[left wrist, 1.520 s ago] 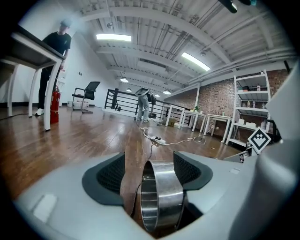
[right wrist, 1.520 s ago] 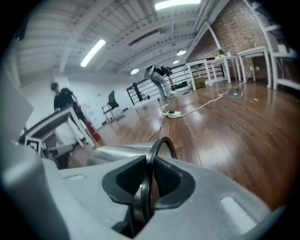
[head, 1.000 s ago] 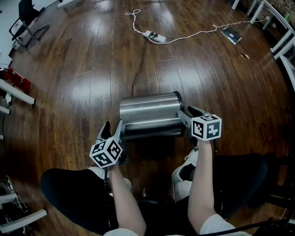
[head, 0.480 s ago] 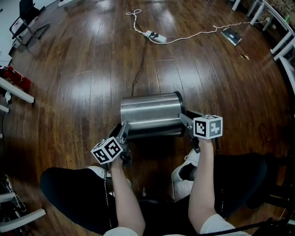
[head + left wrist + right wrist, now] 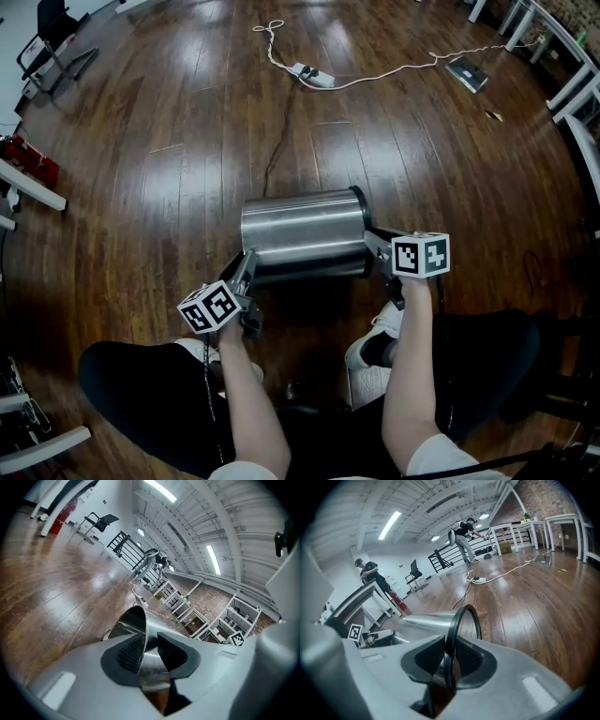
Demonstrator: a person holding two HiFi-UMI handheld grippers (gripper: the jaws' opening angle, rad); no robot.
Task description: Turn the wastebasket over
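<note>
A steel wastebasket [image 5: 305, 234] lies on its side on the wooden floor, its black-ringed end to the right. My left gripper [image 5: 246, 269] is at its left end. In the left gripper view the thin metal wall [image 5: 140, 625] stands between the closing jaws [image 5: 147, 651]; one pad touches it, the other looks a little apart. My right gripper [image 5: 373, 242] is at the right end. In the right gripper view the jaws [image 5: 450, 656] are closing too, and both pads lie against the black ring [image 5: 457, 620].
A power strip with a white cable [image 5: 314, 75] lies farther out on the floor. A chair [image 5: 52, 37] stands at the far left and white table legs [image 5: 577, 75] at the far right. The person's shoes [image 5: 375, 352] are just behind the basket. Two people [image 5: 464, 531] stand far off.
The left gripper has sunk and rolled, and its jaws have narrowed round the basket's left wall. The right jaws have narrowed onto the black ring. The basket has barely shifted.
</note>
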